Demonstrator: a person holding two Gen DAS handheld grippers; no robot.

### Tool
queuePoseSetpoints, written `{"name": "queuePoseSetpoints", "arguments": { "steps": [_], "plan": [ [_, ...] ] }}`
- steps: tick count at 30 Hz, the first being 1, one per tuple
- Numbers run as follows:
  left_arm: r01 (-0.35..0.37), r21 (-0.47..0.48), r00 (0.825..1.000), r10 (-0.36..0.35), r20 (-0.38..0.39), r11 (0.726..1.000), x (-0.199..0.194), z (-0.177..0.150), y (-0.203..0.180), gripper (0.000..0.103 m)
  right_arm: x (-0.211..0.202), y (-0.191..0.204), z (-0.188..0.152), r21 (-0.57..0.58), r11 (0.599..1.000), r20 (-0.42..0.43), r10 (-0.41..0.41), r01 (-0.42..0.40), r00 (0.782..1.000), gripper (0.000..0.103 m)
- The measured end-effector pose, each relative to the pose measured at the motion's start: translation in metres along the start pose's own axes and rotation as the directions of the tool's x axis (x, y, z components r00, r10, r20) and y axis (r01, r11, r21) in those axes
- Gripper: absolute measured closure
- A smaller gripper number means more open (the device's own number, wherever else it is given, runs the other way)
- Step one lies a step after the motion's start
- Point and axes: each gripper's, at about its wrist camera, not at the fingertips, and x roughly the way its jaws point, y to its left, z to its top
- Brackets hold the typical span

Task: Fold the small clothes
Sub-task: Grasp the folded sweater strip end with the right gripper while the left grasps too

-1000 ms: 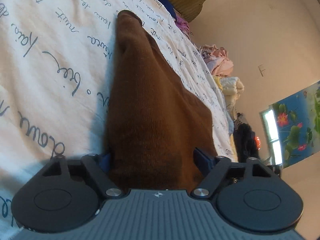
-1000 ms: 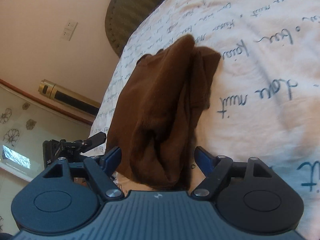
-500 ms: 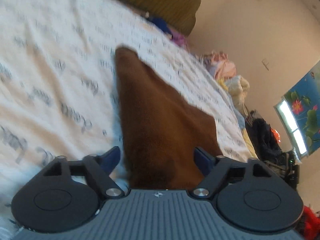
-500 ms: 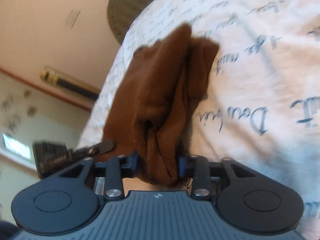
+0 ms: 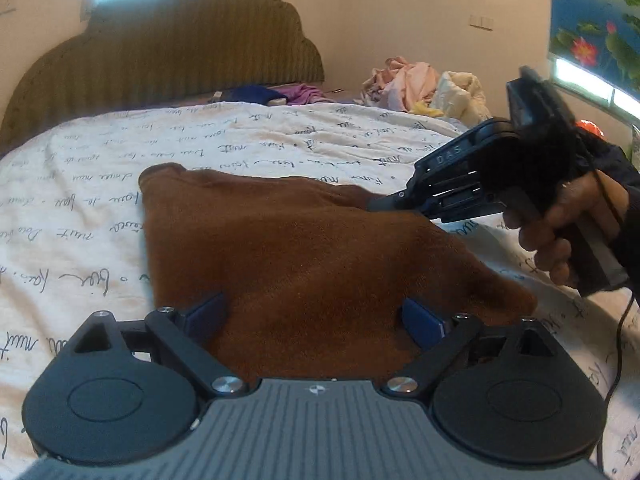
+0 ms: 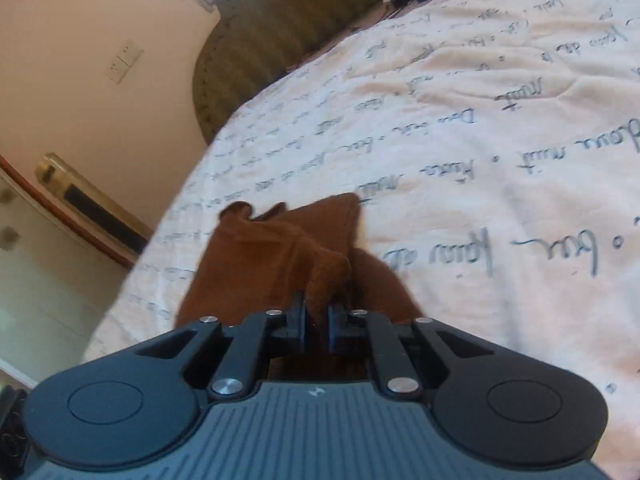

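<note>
Now the right gripper point(image 6: 317, 314) is clamping a ridge of the brown knitted cloth point(image 5: 320, 248) at frame centre, while the left gripper point(image 5: 316, 314) is hovering spread wide over its near edge.

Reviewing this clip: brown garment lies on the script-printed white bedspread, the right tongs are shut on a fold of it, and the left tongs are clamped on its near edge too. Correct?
Not quite. The left tongs stand open, pads apart over the brown garment, as the left wrist view shows. The right tongs are indeed shut on a fold, and the garment lies on the bedspread.
</note>
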Motion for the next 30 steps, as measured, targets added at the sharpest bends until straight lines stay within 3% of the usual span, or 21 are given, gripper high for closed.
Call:
{"name": "queuePoseSetpoints", "arguments": {
  "steps": [3,5,6,7,8,9,10,13,16,17,18,19,20,21,22,25,28,30],
  "plan": [
    [0.035,-0.053,0.999,-0.034,0.021,0.998,-0.011,0.005,0.010,0.009,-0.006,-0.023,-0.008,0.073,0.995,0.036,0.060,-0.063,0.998,0.096],
    [0.066,-0.141,0.996,-0.055,0.076,0.988,-0.031,0.009,0.025,0.008,-0.022,-0.016,-0.014,0.093,0.991,0.077,0.086,-0.093,0.993,0.084],
    [0.070,-0.184,0.994,-0.053,0.100,0.980,-0.040,0.009,0.035,0.002,-0.033,-0.013,-0.018,0.100,0.988,0.091,0.107,-0.116,0.990,0.077],
    [0.071,-0.247,0.992,-0.043,0.119,0.966,-0.050,0.010,0.047,0.000,-0.047,-0.009,-0.023,0.100,0.984,0.105,0.134,-0.145,0.985,0.053],
    [0.078,-0.308,0.992,-0.043,0.118,0.948,-0.056,0.009,0.060,0.001,-0.059,-0.005,-0.029,0.096,0.982,0.118,0.149,-0.160,0.982,0.015],
    [0.089,-0.366,0.994,-0.058,0.094,0.926,-0.058,0.008,0.073,0.001,-0.073,-0.002,-0.039,0.087,0.981,0.132,0.159,-0.172,0.978,0.003],
    [0.098,-0.427,0.995,-0.080,0.060,0.899,-0.057,0.005,0.085,0.002,-0.080,0.001,-0.047,0.068,0.980,0.125,0.180,-0.189,0.976,0.001],
    [0.148,-0.578,0.984,-0.177,0.007,0.802,-0.047,-0.007,0.108,0.005,-0.083,0.005,-0.065,0.085,0.972,0.029,0.217,-0.218,0.976,0.001],
    [0.222,-0.636,0.953,-0.303,-0.021,0.739,-0.026,-0.017,0.104,0.013,-0.063,0.011,-0.080,0.087,0.973,-0.061,0.221,-0.215,0.973,0.002],
    [0.217,-0.640,0.950,-0.310,-0.035,0.737,-0.020,-0.018,0.101,0.023,-0.056,0.011,-0.084,0.081,0.977,-0.067,0.203,-0.197,0.977,0.009],
    [0.195,-0.631,0.955,-0.292,-0.052,0.751,-0.018,-0.017,0.098,0.046,-0.053,0.013,-0.087,0.054,0.980,-0.068,0.193,-0.190,0.979,0.025],
    [0.169,-0.617,0.955,-0.282,-0.089,0.768,-0.016,-0.013,0.096,0.063,-0.047,0.014,-0.088,0.056,0.982,-0.111,0.185,-0.179,0.976,0.084],
    [0.158,-0.620,0.950,-0.290,-0.118,0.769,-0.016,-0.011,0.098,0.075,-0.048,0.014,-0.090,0.067,0.982,-0.116,0.181,-0.174,0.977,0.087],
    [0.144,-0.624,0.948,-0.289,-0.136,0.768,-0.019,-0.010,0.101,0.075,-0.054,0.018,-0.092,0.040,0.982,-0.105,0.185,-0.182,0.977,0.087],
    [0.134,-0.604,0.950,-0.276,-0.149,0.786,-0.024,-0.009,0.103,0.075,-0.060,0.022,-0.094,0.012,0.985,-0.106,0.174,-0.174,0.979,0.087],
    [0.062,-0.453,0.969,-0.162,-0.185,0.889,-0.033,-0.011,0.097,0.071,-0.065,0.020,-0.099,-0.012,0.991,-0.112,0.132,-0.134,0.985,0.087],
    [0.028,-0.385,0.981,-0.100,-0.169,0.922,-0.038,-0.013,0.088,0.062,-0.059,0.011,-0.104,0.027,0.985,-0.104,0.169,-0.168,0.980,0.082],
    [-0.001,-0.360,0.990,-0.049,-0.131,0.933,-0.057,-0.004,0.079,0.058,-0.067,0.016,-0.092,0.020,0.989,-0.128,0.147,-0.146,0.981,0.077]
  ]
}}
